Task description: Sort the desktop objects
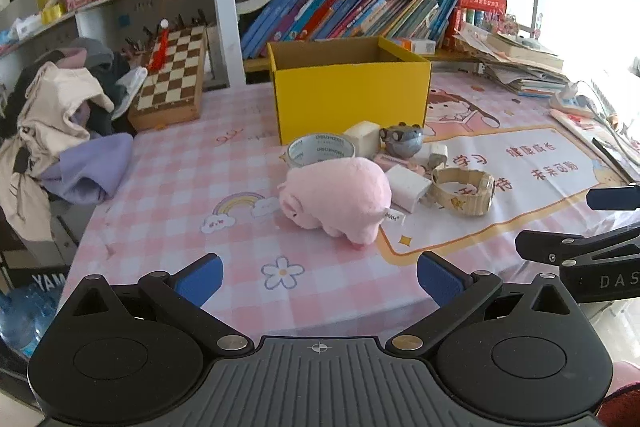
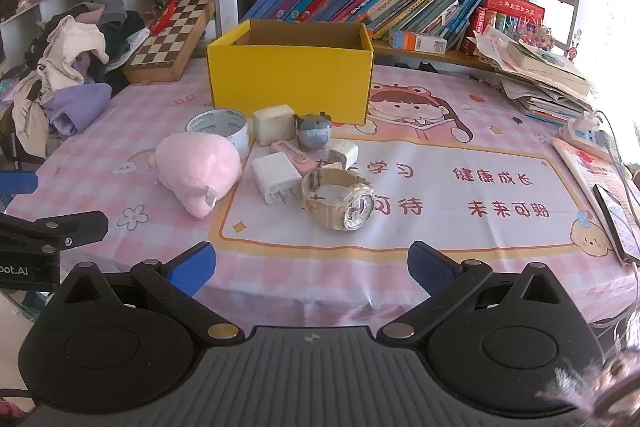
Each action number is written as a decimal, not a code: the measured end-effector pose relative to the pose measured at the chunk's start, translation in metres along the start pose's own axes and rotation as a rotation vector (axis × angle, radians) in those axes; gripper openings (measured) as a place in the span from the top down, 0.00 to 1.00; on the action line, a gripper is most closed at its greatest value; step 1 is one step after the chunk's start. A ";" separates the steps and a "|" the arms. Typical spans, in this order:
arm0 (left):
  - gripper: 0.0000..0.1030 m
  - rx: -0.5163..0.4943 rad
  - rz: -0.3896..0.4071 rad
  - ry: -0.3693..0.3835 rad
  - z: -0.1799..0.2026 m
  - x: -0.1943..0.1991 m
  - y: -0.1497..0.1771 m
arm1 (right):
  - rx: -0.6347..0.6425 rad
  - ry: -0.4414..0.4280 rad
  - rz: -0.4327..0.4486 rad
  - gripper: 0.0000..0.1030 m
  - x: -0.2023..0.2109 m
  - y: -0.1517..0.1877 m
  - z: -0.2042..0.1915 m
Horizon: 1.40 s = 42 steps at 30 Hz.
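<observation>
A pink plush pig (image 1: 338,201) (image 2: 198,167) lies on the pink checked tablecloth. Behind it are a roll of tape (image 1: 321,149) (image 2: 218,127), a cream block (image 2: 274,123), a small grey toy (image 1: 403,140) (image 2: 314,131), white chargers (image 2: 276,177) (image 1: 406,185), a pink flat item (image 2: 294,157) and a beige wristwatch (image 1: 464,191) (image 2: 340,201). An open yellow box (image 1: 350,87) (image 2: 290,73) stands behind them. My left gripper (image 1: 320,279) and right gripper (image 2: 310,269) are open and empty at the table's near edge, short of the objects.
A pile of clothes (image 1: 60,131) lies at the left. A chessboard box (image 1: 172,79) leans at the back left. Bookshelves (image 2: 360,3) line the back. Stacked papers (image 2: 548,79), a power strip (image 2: 586,131) and a phone (image 2: 618,223) sit at the right.
</observation>
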<state>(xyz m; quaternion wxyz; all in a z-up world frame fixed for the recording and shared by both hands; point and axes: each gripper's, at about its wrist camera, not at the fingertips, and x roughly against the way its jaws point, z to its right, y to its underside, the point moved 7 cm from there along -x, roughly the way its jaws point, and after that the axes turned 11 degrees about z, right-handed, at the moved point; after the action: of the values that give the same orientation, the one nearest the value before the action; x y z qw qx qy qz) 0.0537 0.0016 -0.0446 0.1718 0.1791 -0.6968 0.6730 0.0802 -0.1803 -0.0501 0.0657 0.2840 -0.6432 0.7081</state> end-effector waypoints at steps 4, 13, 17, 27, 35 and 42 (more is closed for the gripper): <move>0.00 -0.015 0.002 -0.012 0.003 0.003 0.001 | 0.001 -0.004 0.003 0.00 0.002 -0.001 0.000; 0.00 -0.001 -0.018 0.009 -0.002 0.002 0.002 | 0.003 0.002 -0.006 0.00 0.001 0.000 -0.002; 0.00 0.002 -0.022 0.005 -0.003 0.002 0.001 | 0.005 0.001 -0.007 0.00 0.000 -0.001 -0.001; 0.00 0.005 -0.036 0.005 -0.007 0.001 0.003 | 0.010 0.003 -0.007 0.00 -0.002 0.001 -0.003; 0.00 0.007 -0.034 0.004 -0.010 0.001 0.002 | 0.014 0.004 -0.005 0.00 -0.001 0.000 -0.004; 0.00 0.005 -0.034 0.003 -0.010 0.001 0.003 | 0.017 0.006 -0.007 0.00 -0.002 0.000 -0.004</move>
<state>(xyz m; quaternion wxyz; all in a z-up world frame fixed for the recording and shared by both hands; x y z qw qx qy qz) 0.0518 0.0121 -0.0462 0.1836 0.1903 -0.6917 0.6720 0.0799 -0.1759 -0.0514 0.0676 0.2846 -0.6361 0.7140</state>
